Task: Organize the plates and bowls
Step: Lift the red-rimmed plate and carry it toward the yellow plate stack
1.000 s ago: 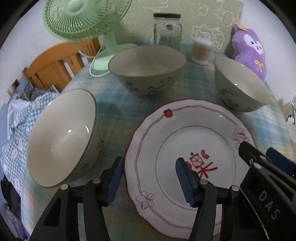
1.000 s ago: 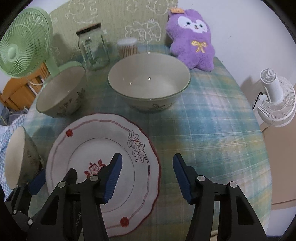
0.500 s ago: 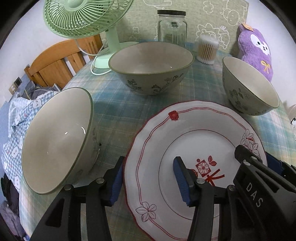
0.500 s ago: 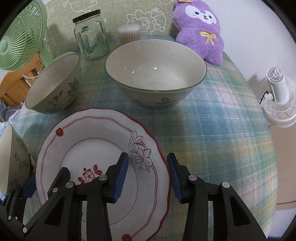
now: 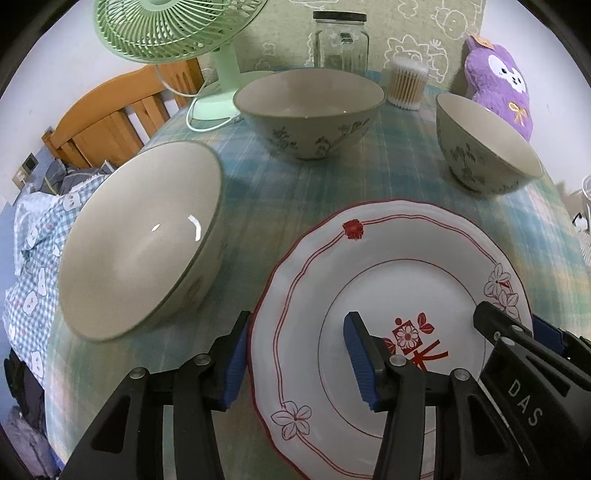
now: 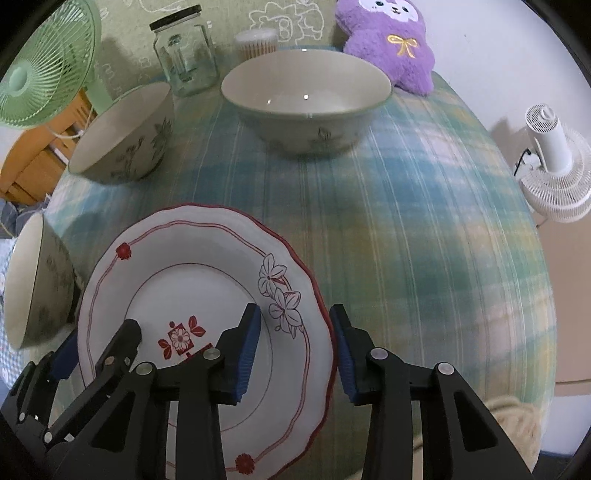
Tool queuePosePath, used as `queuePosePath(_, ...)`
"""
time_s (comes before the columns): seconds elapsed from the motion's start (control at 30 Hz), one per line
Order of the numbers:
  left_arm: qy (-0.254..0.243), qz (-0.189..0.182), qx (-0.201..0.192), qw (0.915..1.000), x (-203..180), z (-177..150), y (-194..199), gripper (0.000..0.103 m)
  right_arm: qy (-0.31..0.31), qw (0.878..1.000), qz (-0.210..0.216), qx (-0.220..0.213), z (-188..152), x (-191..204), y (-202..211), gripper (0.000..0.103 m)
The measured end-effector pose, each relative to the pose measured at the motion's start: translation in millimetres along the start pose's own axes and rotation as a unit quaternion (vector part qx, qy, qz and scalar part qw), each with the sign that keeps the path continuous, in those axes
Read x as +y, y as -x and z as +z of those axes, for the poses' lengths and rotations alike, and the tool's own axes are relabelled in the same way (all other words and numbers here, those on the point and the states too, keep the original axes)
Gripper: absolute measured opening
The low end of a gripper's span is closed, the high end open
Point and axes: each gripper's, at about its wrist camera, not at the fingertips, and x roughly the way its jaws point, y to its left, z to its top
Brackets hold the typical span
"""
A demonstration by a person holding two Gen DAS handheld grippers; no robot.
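A white plate (image 5: 406, 266) (image 6: 184, 280) with red trim and flower prints lies flat on the plaid tablecloth, near the front. My left gripper (image 5: 297, 358) (image 6: 96, 343) straddles its left rim, one pad just outside the edge and one over the plate's well. It is closing, and the pads do not pinch the plate. My right gripper (image 6: 295, 349) (image 5: 517, 325) straddles the right rim in the same way, also closing and still apart. Three floral bowls stand around the plate: one at the left (image 5: 140, 243), one at the back middle (image 5: 310, 107), one at the back right (image 5: 487, 136).
Along the back stand a green fan (image 5: 173, 22), a glass jar (image 5: 340, 40), a tub of cotton swabs (image 5: 406, 85) and a purple plush toy (image 5: 498, 85). A wooden chair (image 5: 110, 118) is beyond the left table edge. A white fan (image 6: 554, 158) stands off the right edge.
Both pairs of jaws have narrowed around the plate's rims, the right pair more. The right gripper has shifted a little towards the plate. The plate and the bowls have stayed put.
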Motion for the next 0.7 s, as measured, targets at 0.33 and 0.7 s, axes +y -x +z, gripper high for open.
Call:
queuePosePath(0.33, -0.002, 0.011, 0.013, 0.9999, 19.9, -15.3, 8.5, 0.042, 0.017, 1.0, 0.002, 0.022, -33.6, 13.5, 13.6, 0.039)
queuePosePath(0.7, -0.029, 0.006, 0.005, 0.9996, 24.1, -25.8, 10.1, 0.043, -0.005, 1.0, -0.003, 0.015, -34.9, 15.3, 10.3, 0.045)
